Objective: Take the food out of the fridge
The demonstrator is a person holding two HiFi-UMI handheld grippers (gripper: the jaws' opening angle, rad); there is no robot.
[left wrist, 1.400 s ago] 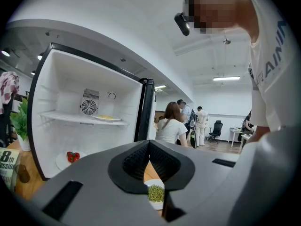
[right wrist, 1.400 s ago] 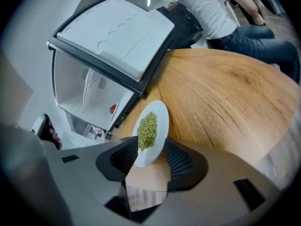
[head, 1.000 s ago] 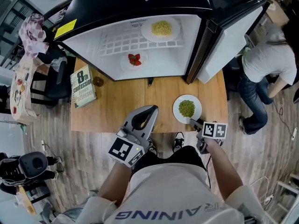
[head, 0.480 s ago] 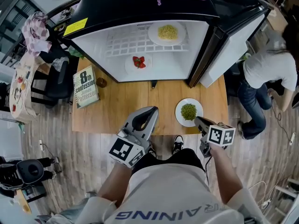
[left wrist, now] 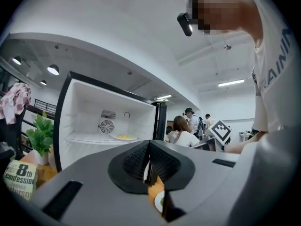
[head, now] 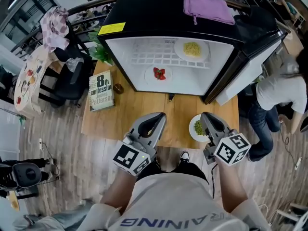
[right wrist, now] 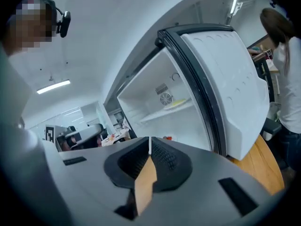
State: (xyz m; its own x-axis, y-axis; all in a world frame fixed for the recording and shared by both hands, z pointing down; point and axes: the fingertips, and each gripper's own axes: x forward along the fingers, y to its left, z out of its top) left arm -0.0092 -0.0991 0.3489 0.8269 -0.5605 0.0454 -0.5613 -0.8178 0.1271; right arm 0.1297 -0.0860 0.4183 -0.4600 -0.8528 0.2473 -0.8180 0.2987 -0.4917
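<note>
In fridge [head: 159, 8]: noodle plate [head: 192, 49] on shelf, strawberry plate [head: 158, 74] below. On tabletop [head: 139, 112] before it: third plate [head: 196, 128] right, book [head: 101, 91] left.

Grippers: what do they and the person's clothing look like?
The left gripper and right gripper are grey moulded shells with black ribbed pads, each bearing a white cube with black square markers. The right's jaws are closing on nothing. White T-shirt, dark lettering.

The fridge [head: 159, 8] is black outside, white inside; the cloth [head: 208, 7] is purple, the noodles [head: 192, 48] yellow, the fruit [head: 159, 73] red, the peas [head: 198, 127] green.
</note>
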